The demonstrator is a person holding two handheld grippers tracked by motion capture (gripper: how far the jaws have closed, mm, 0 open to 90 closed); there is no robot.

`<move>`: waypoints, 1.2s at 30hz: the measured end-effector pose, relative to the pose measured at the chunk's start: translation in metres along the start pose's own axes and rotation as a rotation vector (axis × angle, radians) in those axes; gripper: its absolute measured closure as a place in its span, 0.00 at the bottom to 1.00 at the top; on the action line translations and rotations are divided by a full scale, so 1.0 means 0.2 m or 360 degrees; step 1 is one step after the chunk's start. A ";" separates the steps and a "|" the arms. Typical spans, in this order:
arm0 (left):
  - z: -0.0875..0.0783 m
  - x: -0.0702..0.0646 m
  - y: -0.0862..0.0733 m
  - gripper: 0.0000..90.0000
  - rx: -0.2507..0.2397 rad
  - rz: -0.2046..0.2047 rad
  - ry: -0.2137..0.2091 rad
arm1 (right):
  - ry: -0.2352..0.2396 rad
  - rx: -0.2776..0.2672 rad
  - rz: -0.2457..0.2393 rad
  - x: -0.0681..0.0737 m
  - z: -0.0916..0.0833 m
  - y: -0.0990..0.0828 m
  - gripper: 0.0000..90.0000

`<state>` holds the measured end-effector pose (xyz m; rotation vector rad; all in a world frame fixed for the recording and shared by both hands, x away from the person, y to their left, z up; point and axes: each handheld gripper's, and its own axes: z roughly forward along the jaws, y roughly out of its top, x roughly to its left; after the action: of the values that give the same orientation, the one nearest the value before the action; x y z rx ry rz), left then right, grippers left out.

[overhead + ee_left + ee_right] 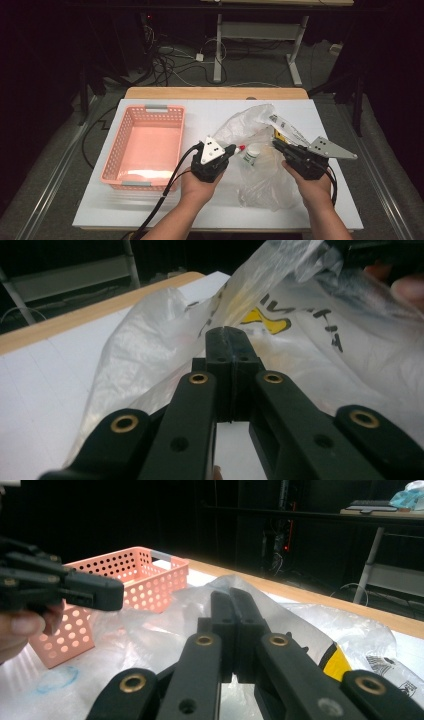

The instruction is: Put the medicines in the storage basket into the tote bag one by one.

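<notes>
Both grippers' fingers are clamped together on the clear plastic bag (260, 150): left gripper (231, 150) pinches its nine-o'clock edge, right gripper (278, 145) its three-o'clock edge.

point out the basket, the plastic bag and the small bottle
basket (114, 150), high view, on its left wall.
plastic bag (267, 187), high view, on its near bottom part.
small bottle (251, 154), high view, on its white body.

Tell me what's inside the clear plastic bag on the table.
Through the plastic bag a small white bottle with a green label shows, and a red-tipped thing beside it. Crumpled, glaring film covers the rest, so anything deeper in the bag can't be made out.
</notes>
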<state>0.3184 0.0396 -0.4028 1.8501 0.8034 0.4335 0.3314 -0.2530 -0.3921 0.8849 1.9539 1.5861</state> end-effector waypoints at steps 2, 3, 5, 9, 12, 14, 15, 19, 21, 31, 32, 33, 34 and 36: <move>-0.03 0.02 -0.07 0.78 0.0020 -0.0067 -0.0019 | 0.0004 0.0002 0.0003 0.00 0.00 0.00 1.00; -0.05 0.02 -0.12 0.69 0.0029 -0.0102 -0.0010 | 0.0004 0.0003 0.0002 0.00 0.00 0.00 1.00; -0.09 0.01 -0.22 0.58 0.0070 -0.0146 0.0017 | 0.0004 0.0004 -0.0002 0.00 0.00 0.00 1.00; -0.14 -0.01 -0.36 0.41 0.0195 -0.0144 0.0116 | 0.0006 0.0016 -0.0001 0.00 0.00 -0.01 1.00; -0.12 0.03 -0.39 0.31 0.0260 -0.0211 0.0119 | 0.0011 0.0021 -0.0006 0.02 0.01 0.00 1.00; -0.10 0.04 -0.39 0.18 0.0293 -0.0257 0.0158 | 0.0007 0.0018 -0.0011 0.02 0.01 0.00 1.00; -0.09 0.05 -0.38 0.17 0.0292 -0.0264 0.0169 | 0.0010 0.0021 -0.0009 0.02 0.01 0.00 1.00; -0.04 0.05 -0.37 0.15 0.0306 -0.0300 0.0201 | 0.0011 0.0023 -0.0009 0.02 0.01 -0.01 1.00; -0.02 0.04 -0.35 0.16 0.0308 -0.0291 0.0193 | 0.0012 0.0028 -0.0011 0.02 0.01 -0.01 1.00; -0.18 0.08 -0.14 0.17 0.0141 -0.0178 0.0250 | 0.0015 0.0012 -0.0011 0.02 -0.01 0.00 1.00; -0.17 0.10 -0.14 0.17 0.0188 -0.0189 0.0271 | 0.0015 0.0012 -0.0013 0.02 -0.01 0.00 1.00; -0.14 0.12 -0.14 0.17 0.0265 -0.0205 0.0275 | 0.0012 0.0009 -0.0025 0.02 -0.01 0.00 1.00; -0.11 0.13 -0.14 0.17 0.0366 -0.0201 0.0291 | 0.0018 0.0005 -0.0019 0.02 -0.01 0.00 1.00; -0.06 0.13 -0.15 0.18 0.0469 -0.0193 0.0319 | 0.0021 0.0008 -0.0012 0.03 -0.01 0.00 1.00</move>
<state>0.3191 0.0739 -0.4267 2.0357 1.1603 0.4463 0.3264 -0.2497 -0.3907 0.8700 1.9686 1.5874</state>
